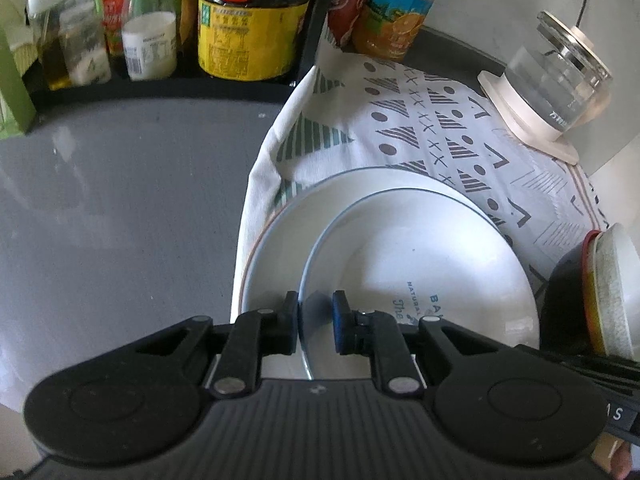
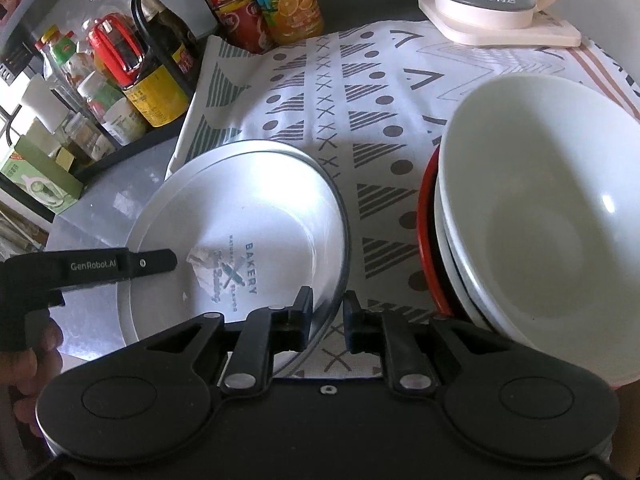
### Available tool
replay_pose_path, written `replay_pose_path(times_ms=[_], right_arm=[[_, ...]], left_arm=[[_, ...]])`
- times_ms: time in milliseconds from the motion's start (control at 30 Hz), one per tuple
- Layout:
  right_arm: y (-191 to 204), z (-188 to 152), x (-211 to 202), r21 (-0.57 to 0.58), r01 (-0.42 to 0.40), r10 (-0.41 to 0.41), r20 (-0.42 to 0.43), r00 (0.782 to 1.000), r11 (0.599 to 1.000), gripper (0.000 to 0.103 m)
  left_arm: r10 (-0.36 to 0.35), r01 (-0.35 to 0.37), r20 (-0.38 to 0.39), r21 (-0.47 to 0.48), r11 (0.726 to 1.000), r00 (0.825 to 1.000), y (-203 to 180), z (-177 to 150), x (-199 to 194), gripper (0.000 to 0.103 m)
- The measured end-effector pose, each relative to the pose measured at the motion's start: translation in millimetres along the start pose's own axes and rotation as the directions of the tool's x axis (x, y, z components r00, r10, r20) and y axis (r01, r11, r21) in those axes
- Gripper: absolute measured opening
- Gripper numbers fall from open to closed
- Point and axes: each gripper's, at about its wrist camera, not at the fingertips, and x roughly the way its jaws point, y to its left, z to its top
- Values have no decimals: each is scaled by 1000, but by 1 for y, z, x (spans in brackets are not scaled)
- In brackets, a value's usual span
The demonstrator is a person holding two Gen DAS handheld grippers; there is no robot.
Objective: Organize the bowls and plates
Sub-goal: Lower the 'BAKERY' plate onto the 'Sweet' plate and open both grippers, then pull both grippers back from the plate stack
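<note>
Two white plates lie stacked on a patterned cloth (image 1: pixel 400 128). The upper plate (image 1: pixel 420 260), printed BAKERY (image 2: pixel 248 208), sits inside the wider lower plate (image 1: pixel 276 236). My left gripper (image 1: pixel 316 320) straddles the upper plate's left rim: the outer pad is at the rim and a gap shows beside the inner blue pad. My right gripper (image 2: pixel 328 314) straddles the same plate's right rim, with gaps on both sides. One finger of the left gripper (image 2: pixel 156 260) reaches over the far rim. To the right, a stack of white bowls (image 2: pixel 540 220) sits in a red-rimmed bowl (image 2: pixel 426 240).
A black rack of sauce bottles and jars (image 1: pixel 248 32) lines the back left, with juice and drink cartons (image 2: pixel 280 0) beside it. A glass kettle on a cream base (image 1: pixel 560 80) stands at the back right. Grey counter (image 1: pixel 120 200) lies left of the cloth. A hand (image 2: pixel 36 352) holds the left gripper.
</note>
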Motion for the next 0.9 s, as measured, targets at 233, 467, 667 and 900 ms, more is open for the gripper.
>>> replay_pose_path(times_ms=[233, 467, 667, 900], right_arm=[[-1, 0, 0, 18, -4, 4, -6, 1000, 1000, 19], [-7, -3, -8, 56, -6, 5, 12, 1000, 998, 24], [-6, -4, -20, 61, -16, 14, 34, 999, 998, 29], [-4, -8, -39, 61, -38, 33, 79, 996, 997, 46]], left_arm=[[46, -46, -3, 45, 998, 999, -6, 3, -1, 14], [72, -72, 0, 51, 996, 997, -6, 5, -5, 14], [76, -76, 3, 17, 997, 997, -3, 8, -14, 17], [89, -88, 44, -13, 996, 995, 3, 6, -38, 47]])
